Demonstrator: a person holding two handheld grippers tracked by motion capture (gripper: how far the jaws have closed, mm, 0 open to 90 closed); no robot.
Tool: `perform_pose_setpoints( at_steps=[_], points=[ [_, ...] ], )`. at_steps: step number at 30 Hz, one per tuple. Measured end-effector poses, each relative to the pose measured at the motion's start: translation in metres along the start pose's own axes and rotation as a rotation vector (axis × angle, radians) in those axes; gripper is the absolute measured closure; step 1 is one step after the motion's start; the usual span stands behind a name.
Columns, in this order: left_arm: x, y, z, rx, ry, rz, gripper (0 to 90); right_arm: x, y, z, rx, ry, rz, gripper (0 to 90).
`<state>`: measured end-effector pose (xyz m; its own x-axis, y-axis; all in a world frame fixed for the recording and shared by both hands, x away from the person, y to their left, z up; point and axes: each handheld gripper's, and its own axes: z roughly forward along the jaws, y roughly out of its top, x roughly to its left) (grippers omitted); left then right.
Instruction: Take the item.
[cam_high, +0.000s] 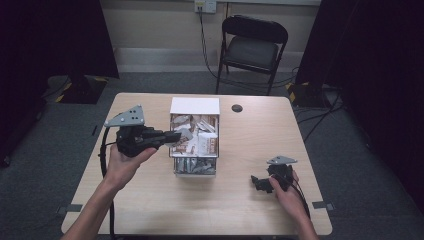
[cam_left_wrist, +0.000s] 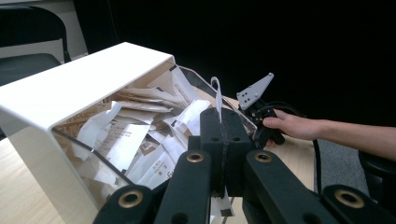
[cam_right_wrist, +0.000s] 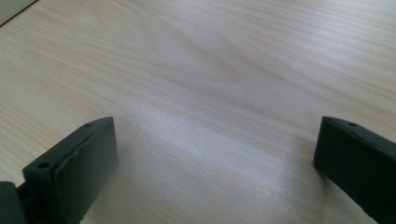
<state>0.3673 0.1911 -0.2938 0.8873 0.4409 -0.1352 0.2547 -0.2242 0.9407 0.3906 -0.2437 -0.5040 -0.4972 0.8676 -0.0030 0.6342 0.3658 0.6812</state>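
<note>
A clear box (cam_high: 195, 168) with a white top (cam_high: 195, 105) stands mid-table, full of white and brown paper packets (cam_high: 200, 142). My left gripper (cam_high: 176, 136) hovers at the box's left side, shut on a thin white packet (cam_high: 186, 133). In the left gripper view the jaws (cam_left_wrist: 220, 116) pinch that packet (cam_left_wrist: 216, 93), its edge sticking up above them, with the box (cam_left_wrist: 79, 88) and its packets (cam_left_wrist: 140, 135) just beyond. My right gripper (cam_high: 257, 182) rests low at the table's right front. It is open (cam_right_wrist: 215, 154) over bare wood (cam_right_wrist: 210, 70), holding nothing.
A small black round disc (cam_high: 237, 108) lies on the table (cam_high: 260, 135) right of the box. A black folding chair (cam_high: 252, 47) stands behind the table, with cables on the floor near it. Dark curtains hang at both sides.
</note>
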Motion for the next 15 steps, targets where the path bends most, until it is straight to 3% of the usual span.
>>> perform_pose_setpoints(
  at_steps=[15],
  points=[
    [0.0,0.002,-0.018,-0.03,0.025,0.003,90.0,0.0,0.0,0.0,0.0,0.0,0.001,0.0]
  ],
)
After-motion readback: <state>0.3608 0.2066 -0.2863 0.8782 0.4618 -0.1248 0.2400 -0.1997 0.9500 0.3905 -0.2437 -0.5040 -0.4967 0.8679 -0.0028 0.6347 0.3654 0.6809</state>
